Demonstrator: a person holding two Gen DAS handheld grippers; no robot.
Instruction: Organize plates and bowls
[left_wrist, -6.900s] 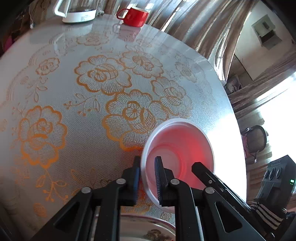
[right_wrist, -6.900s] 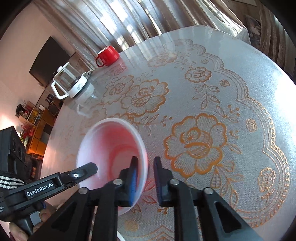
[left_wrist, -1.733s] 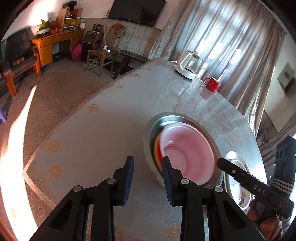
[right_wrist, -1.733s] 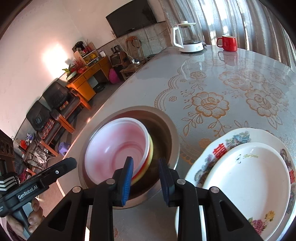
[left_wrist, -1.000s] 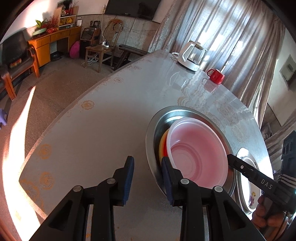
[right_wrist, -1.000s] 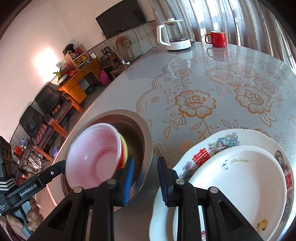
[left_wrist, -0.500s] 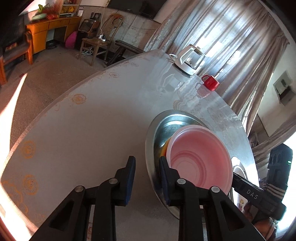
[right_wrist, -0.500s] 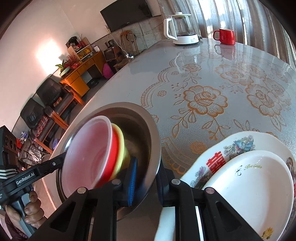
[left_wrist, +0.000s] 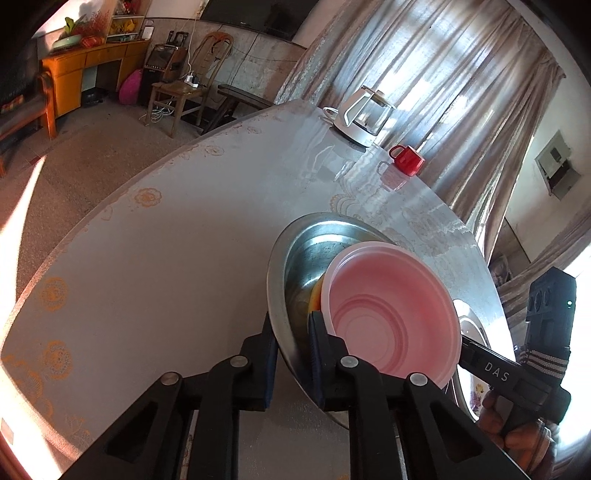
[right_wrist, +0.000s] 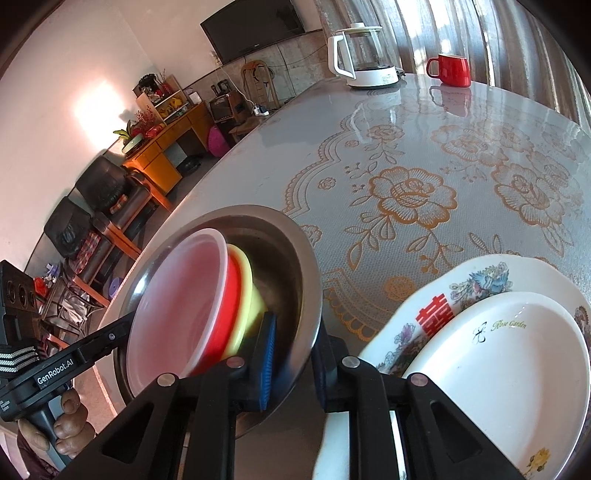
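I had my left gripper (left_wrist: 291, 341) and right gripper (right_wrist: 293, 354) each clamped on opposite rims of the metal basin (right_wrist: 306, 266), which carried the nested pink bowl (left_wrist: 391, 314) beside the stacked plates (right_wrist: 498, 354).

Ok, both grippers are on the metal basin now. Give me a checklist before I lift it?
1. Left gripper straddles the metal basin rim: ok.
2. Right gripper straddles the opposite rim: ok.
3. Grip firm on both sides: cannot tell.
4. Pink bowl, red bowl and yellow bowl sit level in the basin: not ok, they lean.
5. Plates apart from the basin: cannot tell, close beside it.
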